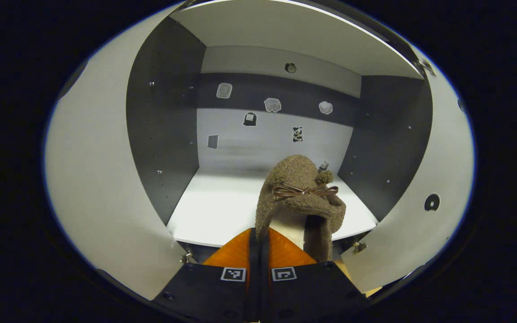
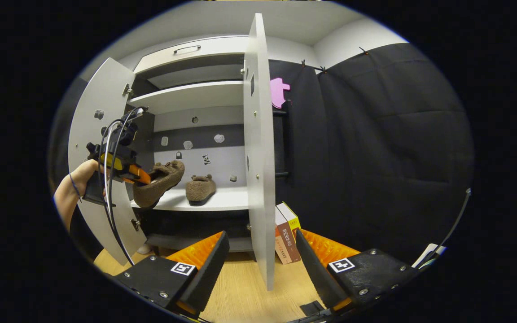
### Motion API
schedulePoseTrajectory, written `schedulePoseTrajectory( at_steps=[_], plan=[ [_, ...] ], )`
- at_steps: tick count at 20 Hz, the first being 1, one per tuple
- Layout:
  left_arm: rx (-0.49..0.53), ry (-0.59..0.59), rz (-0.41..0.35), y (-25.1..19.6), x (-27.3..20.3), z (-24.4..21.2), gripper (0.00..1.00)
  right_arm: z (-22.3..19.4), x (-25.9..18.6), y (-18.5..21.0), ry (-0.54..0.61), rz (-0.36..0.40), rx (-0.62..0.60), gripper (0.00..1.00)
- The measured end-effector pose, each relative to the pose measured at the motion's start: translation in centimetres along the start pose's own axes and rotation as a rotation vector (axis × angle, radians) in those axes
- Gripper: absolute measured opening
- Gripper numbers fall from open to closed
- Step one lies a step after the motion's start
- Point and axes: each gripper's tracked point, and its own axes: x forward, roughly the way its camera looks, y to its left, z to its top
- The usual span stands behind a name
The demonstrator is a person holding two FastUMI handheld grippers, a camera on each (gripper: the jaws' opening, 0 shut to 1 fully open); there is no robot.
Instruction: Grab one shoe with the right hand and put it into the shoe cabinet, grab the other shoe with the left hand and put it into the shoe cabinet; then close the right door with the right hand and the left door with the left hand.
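Closest to the left gripper (image 1: 258, 244), in the left gripper view, the heel collar of a brown fuzzy slipper (image 1: 301, 202) is seen pinched between fingers that are clenched almost together. From that grasp the slipper's long axis runs straight ahead, heel at the fingertips, bow and toe pointing into the cabinet. Ahead of and below the toe the white shelf (image 1: 222, 206) is seen, with bare board to the left of the fingers; beyond it stands the back panel (image 1: 249, 148) with its small stickers.

In the right gripper view the right gripper (image 2: 262, 255) is seen with its fingers spread wide and nothing held between them. Directly ahead, between those fingers, the edge of the open right door (image 2: 258, 148) is presented, so this gripper is judged the nearer one for closing that door. Just right of the door a pair of books (image 2: 286, 233) is stood on the wooden floor (image 2: 240, 287). Farther off to the left, the left gripper (image 2: 144, 176) is seen in a hand (image 2: 76, 186) beside the open left door (image 2: 101, 134), the carried slipper (image 2: 157, 184) tilted toe-up over the shelf's front edge, not yet set down. Deeper in, to its right, the other slipper (image 2: 200, 188) is already rested on the shelf (image 2: 222, 202).

The coming move is judged to be a forward and downward lowering of the held slipper, left of its mate.
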Motion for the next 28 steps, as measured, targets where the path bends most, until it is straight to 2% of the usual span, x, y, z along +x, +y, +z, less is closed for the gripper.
schedulePoseTrajectory(
  at_steps=[3,6,11,14,15,17,19,20,21,24,25,27,28],
  plan=[
    [0.016,0.001,0.063,1.8,3.0,1.5,0.07,0.5,0.2,-0.7,-0.005,-0.019,0.009,0.92],
    [-0.083,0.034,0.035,1.9,6.1,2.1,0.07,0.1,0.8,-0.9,0.004,-0.02,0.017,0.92],
    [-0.075,0.133,0.101,3.5,10.1,0.1,0.07,-0.1,1.5,-1.1,0.021,0.004,0.015,0.92],
    [-0.082,0.135,0.093,3.2,10.3,-0.4,0.12,0.0,1.4,-1.3,0.021,0.014,0.013,0.92],
    [-0.077,0.114,0.096,3.1,9.7,0.1,0.24,-0.1,1.3,-1.4,0.024,0.017,0.016,0.92],
    [-0.056,0.074,0.075,2.5,8.3,1.0,0.33,-0.4,1.2,-1.7,0.03,0.024,0.023,0.92],
    [-0.034,0.022,0.059,1.9,5.6,2.1,0.64,-0.5,1.3,-1.9,0.034,0.033,0.033,0.92],
    [-0.025,-0.006,0.063,1.9,4.1,2.5,0.68,-0.6,1.3,-1.9,0.034,0.036,0.036,0.92],
    [-0.023,-0.038,0.05,1.6,2.7,3.2,0.65,-0.6,1.3,-2.1,0.034,0.039,0.037,0.92],
    [0.006,-0.121,0.039,0.8,-2.5,4.0,0.88,-0.5,1.2,-2.9,0.033,0.043,0.029,0.92],
    [0.024,-0.147,0.038,0.6,-4.2,4.3,0.77,-0.6,1.3,-3.1,0.035,0.046,0.028,0.92],
    [0.054,-0.206,0.037,0.2,-7.6,4.6,0.92,-0.8,1.4,-3.8,0.04,0.045,0.023,0.92],
    [0.063,-0.238,0.039,0.0,-9.5,4.7,0.94,-1.0,1.6,-4.3,0.045,0.04,0.017,0.93]
  ],
)
